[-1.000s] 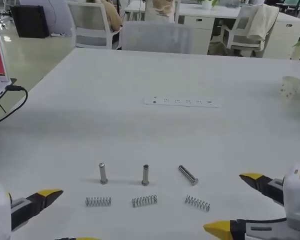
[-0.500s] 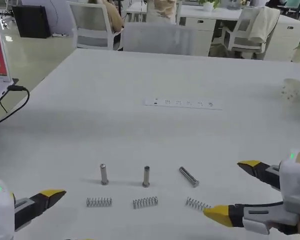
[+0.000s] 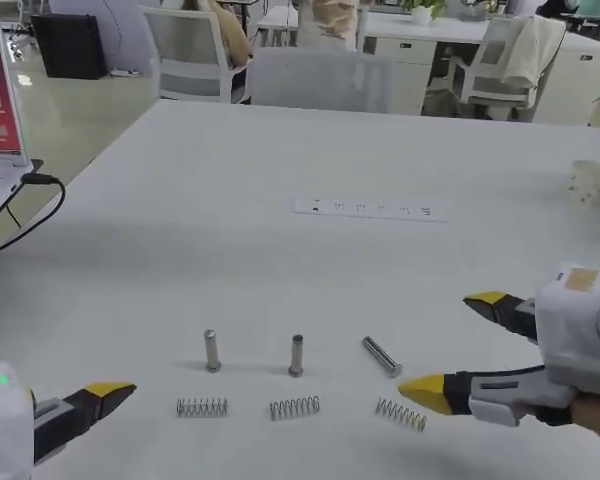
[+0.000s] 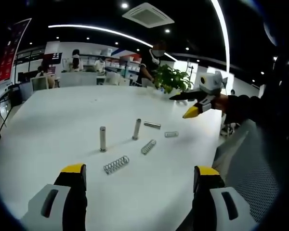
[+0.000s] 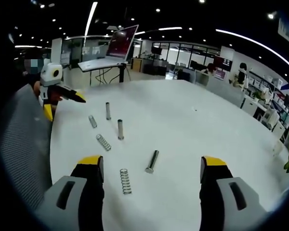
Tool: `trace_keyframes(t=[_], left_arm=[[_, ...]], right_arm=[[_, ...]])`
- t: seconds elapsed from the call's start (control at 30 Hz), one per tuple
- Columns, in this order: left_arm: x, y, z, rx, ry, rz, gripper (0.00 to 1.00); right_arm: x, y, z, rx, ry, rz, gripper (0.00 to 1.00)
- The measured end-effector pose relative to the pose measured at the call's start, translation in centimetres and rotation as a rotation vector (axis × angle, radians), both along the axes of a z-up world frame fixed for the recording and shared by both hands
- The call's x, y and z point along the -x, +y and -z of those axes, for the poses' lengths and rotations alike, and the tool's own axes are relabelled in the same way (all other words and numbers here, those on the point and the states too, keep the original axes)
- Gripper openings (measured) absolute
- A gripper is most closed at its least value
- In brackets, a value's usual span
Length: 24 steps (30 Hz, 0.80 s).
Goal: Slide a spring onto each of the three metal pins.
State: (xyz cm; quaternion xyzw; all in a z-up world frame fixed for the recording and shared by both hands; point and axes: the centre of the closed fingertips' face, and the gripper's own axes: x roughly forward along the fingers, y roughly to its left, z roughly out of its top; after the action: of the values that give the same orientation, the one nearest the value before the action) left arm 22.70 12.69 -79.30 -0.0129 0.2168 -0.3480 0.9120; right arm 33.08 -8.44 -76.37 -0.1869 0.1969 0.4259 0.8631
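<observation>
Both the left gripper (image 4: 140,169) and right gripper (image 3: 452,342) are white with black, yellow-tipped jaws; ahead of them, shiny silver pins (image 3: 296,356) and springs (image 3: 294,407) on a white table (image 3: 280,150)

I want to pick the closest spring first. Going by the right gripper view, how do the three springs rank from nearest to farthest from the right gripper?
1. Right-end spring: just ahead of the jaws, beside the lying pin.
2. Middle spring: further up, left of an upright pin.
3. Left-end spring: farthest, at the row's far end.
</observation>
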Motion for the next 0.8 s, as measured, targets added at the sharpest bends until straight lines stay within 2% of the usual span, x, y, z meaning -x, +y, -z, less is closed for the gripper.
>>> trace_keyframes(t=[0.43,0.6,0.8], left_arm=[[0.0,0.1,-0.1,0.001,0.000,-0.005,0.88],[0.0,0.1,-0.1,0.000,0.000,-0.008,0.88],[0.0,0.1,-0.1,0.005,0.002,-0.011,0.88]], right_arm=[[-2.6,2.1,0.0,0.046,-0.012,-0.008,0.72],[-3.3,2.7,0.4,0.062,-0.012,-0.002,0.70],[-4.2,3.3,1.5,0.077,0.014,0.026,0.61]])
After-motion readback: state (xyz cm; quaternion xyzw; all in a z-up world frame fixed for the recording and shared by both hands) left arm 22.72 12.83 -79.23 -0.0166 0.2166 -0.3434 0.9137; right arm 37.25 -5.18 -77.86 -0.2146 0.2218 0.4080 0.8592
